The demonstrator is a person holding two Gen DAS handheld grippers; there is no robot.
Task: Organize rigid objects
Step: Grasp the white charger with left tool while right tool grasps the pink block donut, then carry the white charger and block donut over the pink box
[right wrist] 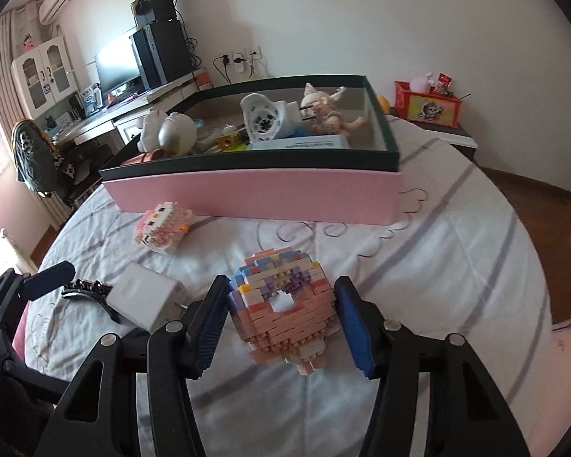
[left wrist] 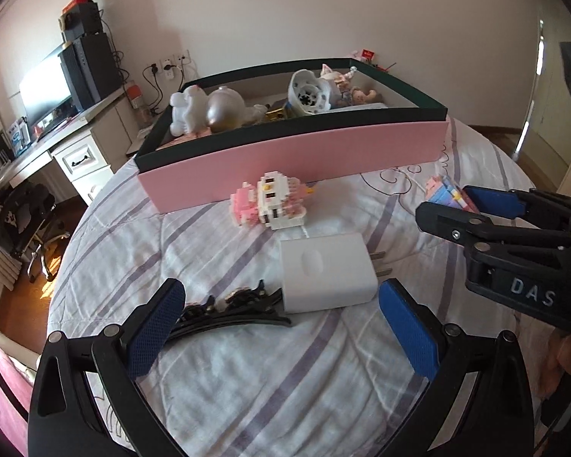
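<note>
A pink box with a dark green rim [left wrist: 293, 160] [right wrist: 255, 194] stands on the bed and holds several toys. In front of it lie a pink-white brick figure [left wrist: 272, 203] [right wrist: 163, 228], a white charger [left wrist: 325, 272] [right wrist: 144, 301] and a black hair clip [left wrist: 224, 312] [right wrist: 89, 291]. My left gripper [left wrist: 281, 331] is open, just short of the charger and clip. A pastel brick donut [right wrist: 285, 308] [left wrist: 445, 190] stands between the fingers of my right gripper [right wrist: 281, 323]. The pads stand close on both sides; I cannot tell if they press it.
The bed has a white quilt with purple stripes [left wrist: 247, 381]. A desk with a monitor [left wrist: 45, 91] and a chair [left wrist: 26, 221] stand to the left. A red box [right wrist: 430, 104] sits on a nightstand to the right. Wood floor lies beyond the bed.
</note>
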